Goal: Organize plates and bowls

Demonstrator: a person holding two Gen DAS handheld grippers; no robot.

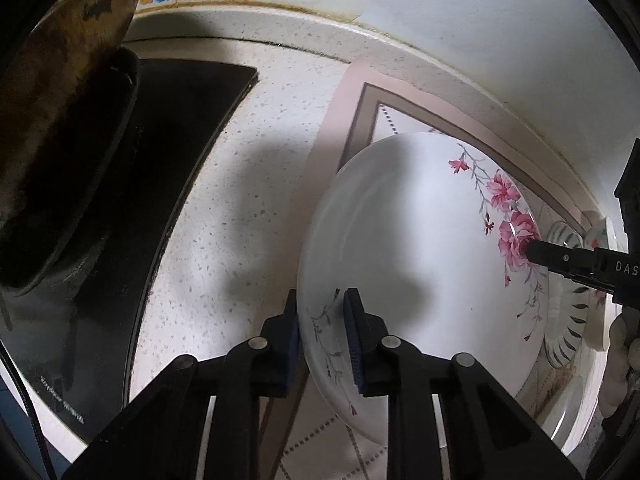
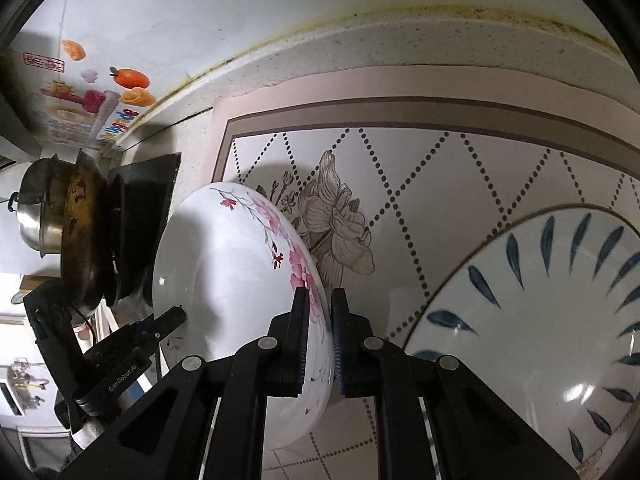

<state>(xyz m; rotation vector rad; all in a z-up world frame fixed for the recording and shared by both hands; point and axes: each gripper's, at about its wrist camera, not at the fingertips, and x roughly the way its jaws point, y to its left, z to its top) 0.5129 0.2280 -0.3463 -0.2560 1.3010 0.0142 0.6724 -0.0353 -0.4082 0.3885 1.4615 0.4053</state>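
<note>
The left tool [image 1: 322,340] is closed on the near rim of the plate [image 1: 400,240], one pad under the rim and one on its face. The right tool [image 2: 320,336] is clamped on the opposite rim, over the pink flowers; in the left view only its tip [image 1: 536,250] shows, the rest cut off at the frame edge. The plate sits tilted between them above a patterned mat [image 2: 400,168] on the speckled table [image 1: 240,160]; I cannot tell whether its lower edge touches the mat. A blue-leaf bowl [image 2: 540,300] lies just beside it, partly out of frame. A stained wok [image 2: 80,232] on the dark hob [image 1: 180,140] hides the pot [image 2: 36,216] behind.
</note>
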